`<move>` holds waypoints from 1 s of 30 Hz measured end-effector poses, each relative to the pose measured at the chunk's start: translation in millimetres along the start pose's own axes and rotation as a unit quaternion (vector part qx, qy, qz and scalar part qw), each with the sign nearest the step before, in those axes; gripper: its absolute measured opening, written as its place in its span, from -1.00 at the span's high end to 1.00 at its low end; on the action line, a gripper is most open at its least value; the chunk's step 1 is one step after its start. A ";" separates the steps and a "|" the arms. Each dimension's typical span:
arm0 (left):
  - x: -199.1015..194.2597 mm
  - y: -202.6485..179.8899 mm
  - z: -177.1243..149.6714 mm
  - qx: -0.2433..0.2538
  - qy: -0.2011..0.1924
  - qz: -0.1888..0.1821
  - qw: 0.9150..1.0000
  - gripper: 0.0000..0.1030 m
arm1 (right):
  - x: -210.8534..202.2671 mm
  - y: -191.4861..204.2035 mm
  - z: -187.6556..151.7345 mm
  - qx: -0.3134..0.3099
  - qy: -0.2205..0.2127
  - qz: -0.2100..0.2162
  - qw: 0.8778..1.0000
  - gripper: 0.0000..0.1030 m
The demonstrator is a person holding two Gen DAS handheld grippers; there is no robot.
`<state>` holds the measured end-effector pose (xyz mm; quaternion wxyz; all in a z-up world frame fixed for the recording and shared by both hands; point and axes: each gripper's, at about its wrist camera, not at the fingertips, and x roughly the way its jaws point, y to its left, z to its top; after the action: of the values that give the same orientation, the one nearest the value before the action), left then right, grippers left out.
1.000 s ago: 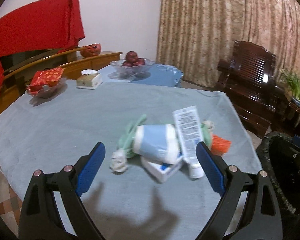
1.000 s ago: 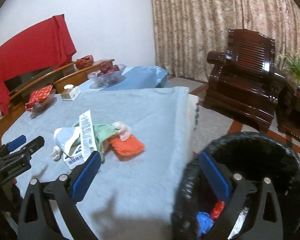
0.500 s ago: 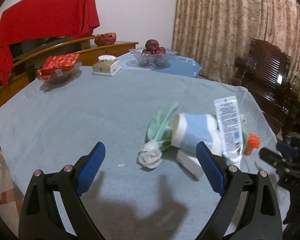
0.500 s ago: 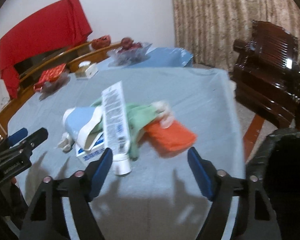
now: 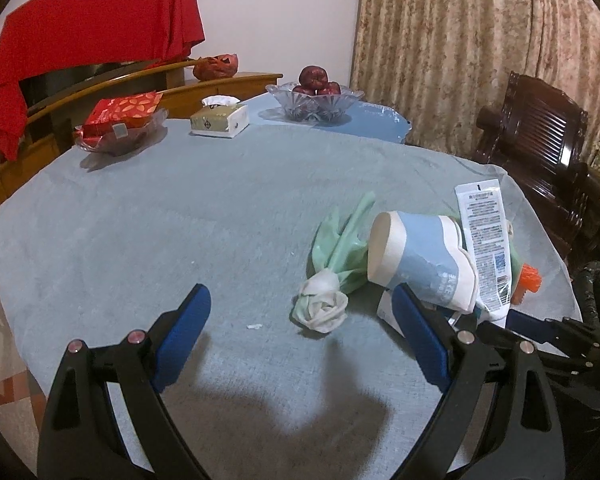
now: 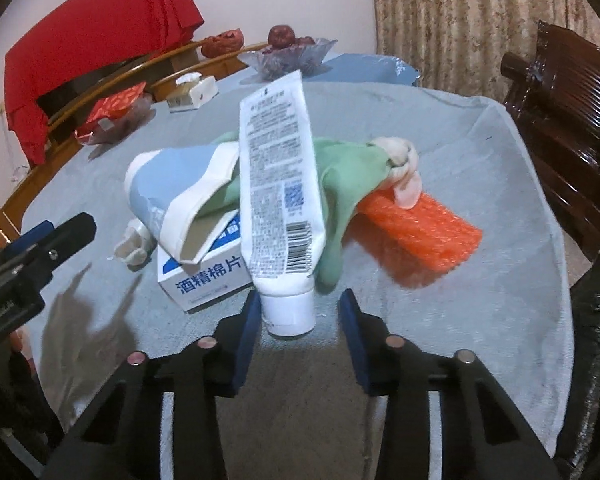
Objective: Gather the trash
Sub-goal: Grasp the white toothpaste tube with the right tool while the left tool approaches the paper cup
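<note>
A pile of trash lies on the grey-blue tablecloth (image 5: 180, 220). A white tube (image 6: 278, 184) rests on a crushed blue-and-white paper cup (image 6: 172, 184), a green plastic bag (image 6: 348, 172) and a white box with blue print (image 6: 208, 276). An orange bubble-wrap piece (image 6: 420, 236) lies to their right. My right gripper (image 6: 300, 304) is closing with the tube's cap between its jaws; a gap shows at the right pad. My left gripper (image 5: 300, 296) hangs open just short of a crumpled white tissue (image 5: 322, 308), with nothing between its fingers.
A black trash bin (image 6: 596, 320) stands off the table's right edge, beside a dark wooden chair (image 5: 540, 148). At the far side of the table are a tissue box (image 5: 220, 120), a glass fruit bowl (image 5: 314, 100) and a dish with a red packet (image 5: 120, 120).
My right gripper swung from over the bin to the pile, dropped low, and its jaws narrowed around the tube's cap. The left gripper drifted left and down, staying open.
</note>
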<state>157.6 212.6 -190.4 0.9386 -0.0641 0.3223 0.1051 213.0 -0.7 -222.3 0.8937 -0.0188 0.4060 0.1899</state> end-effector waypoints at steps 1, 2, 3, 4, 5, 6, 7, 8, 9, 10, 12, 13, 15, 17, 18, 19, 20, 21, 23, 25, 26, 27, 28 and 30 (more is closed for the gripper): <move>1.4 0.4 -0.7 -0.001 0.001 0.000 1.000 -0.73 | 0.8 0.1 0.4 -0.001 0.001 0.000 1.000 0.24; 2.3 0.6 -1.1 -0.002 0.002 0.000 1.000 -0.73 | 0.7 -1.3 0.2 -0.001 0.002 0.000 1.000 0.24; 3.4 1.0 -1.4 -0.004 0.003 -0.001 1.000 -0.73 | 2.0 -0.7 1.3 -0.001 0.003 0.002 1.000 0.24; 4.5 1.2 -1.7 -0.004 0.005 -0.001 1.000 -0.73 | 3.4 0.3 2.6 0.000 0.004 0.003 1.000 0.24; 5.5 0.8 -1.9 -0.004 0.006 -0.001 1.000 -0.73 | 5.0 0.4 3.7 0.001 0.005 0.003 1.000 0.23; 6.4 0.0 -2.4 -0.004 0.007 -0.001 1.000 -0.73 | 6.0 0.2 4.9 0.002 0.006 0.003 1.000 0.23; 7.6 0.0 -2.7 -0.003 0.008 -0.001 1.000 -0.73 | 7.3 0.4 7.0 0.003 0.006 0.004 1.000 0.24; 7.9 -0.4 -3.0 -0.003 0.009 -0.001 1.000 -0.73 | 8.2 0.2 7.9 0.002 0.007 0.006 1.000 0.36; 8.0 -0.5 -3.9 -0.003 0.010 -0.001 1.000 -0.73 | 8.7 0.0 8.1 0.002 0.009 0.010 1.000 0.42; 8.3 -0.7 -4.0 -0.003 0.010 -0.001 1.000 -0.73 | 8.7 -0.7 8.6 0.003 0.010 0.013 1.000 0.43; 8.3 -1.2 -4.4 -0.002 0.011 -0.001 1.000 -0.73 | 7.4 -1.9 8.3 0.006 0.009 0.018 1.000 0.45; 8.5 -1.3 -4.2 -0.002 0.011 -0.001 1.000 -0.73 | 6.4 -2.7 8.3 0.007 0.009 0.020 1.000 0.45; 8.0 -2.1 -4.5 -0.002 0.011 -0.001 1.000 -0.73 | 1.8 -5.9 7.4 0.014 0.006 0.025 1.000 0.46; 8.0 -2.3 -4.4 -0.003 0.012 -0.002 1.000 -0.73 | -4.2 -9.4 6.0 0.022 0.002 0.032 0.999 0.46; 7.8 -3.0 -3.9 -0.002 0.012 -0.003 1.000 -0.73 | -7.6 -11.2 5.4 0.024 -0.001 0.034 0.999 0.46; 7.1 -4.9 -4.4 -0.002 0.012 -0.004 1.000 -0.73 | -10.3 -12.8 4.8 0.025 -0.003 0.035 0.999 0.46; 6.3 -7.4 -4.9 -0.001 0.011 -0.005 1.000 -0.73 | -14.3 -15.2 4.0 0.028 -0.005 0.037 0.999 0.46; 6.1 -9.4 -4.7 -0.001 0.011 -0.007 1.000 -0.73 | -17.5 -17.3 3.5 0.030 -0.007 0.039 0.999 0.46; 5.0 -13.0 -4.4 0.001 0.010 -0.011 1.000 -0.73 | -25.4 -22.8 2.3 0.038 -0.013 0.042 0.998 0.46; 3.5 -18.2 -4.2 0.004 0.009 -0.015 1.000 -0.73 | -32.5 -27.7 1.2 0.043 -0.019 0.040 0.998 0.46; 2.7 -20.3 -4.3 0.005 0.008 -0.016 1.000 -0.73 | -36.4 -32.1 1.0 0.049 -0.022 0.036 0.998 0.46; 2.2 -22.9 -4.2 0.006 0.007 -0.018 1.000 -0.73 | -38.0 -34.8 1.1 0.051 -0.023 0.035 0.998 0.46; 1.7 -25.6 -4.2 0.007 0.007 -0.020 1.000 -0.73 | -39.5 -38.0 1.1 0.054 -0.023 0.033 0.998 0.46; 1.0 -33.2 -3.4 0.012 0.006 -0.027 1.000 -0.73 | -42.5 -45.6 0.9 0.062 -0.025 0.028 0.997 0.46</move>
<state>164.3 180.0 -191.9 0.9399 -0.0623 0.3270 0.0758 204.4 -56.6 -196.1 0.8975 0.0523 0.3947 0.1898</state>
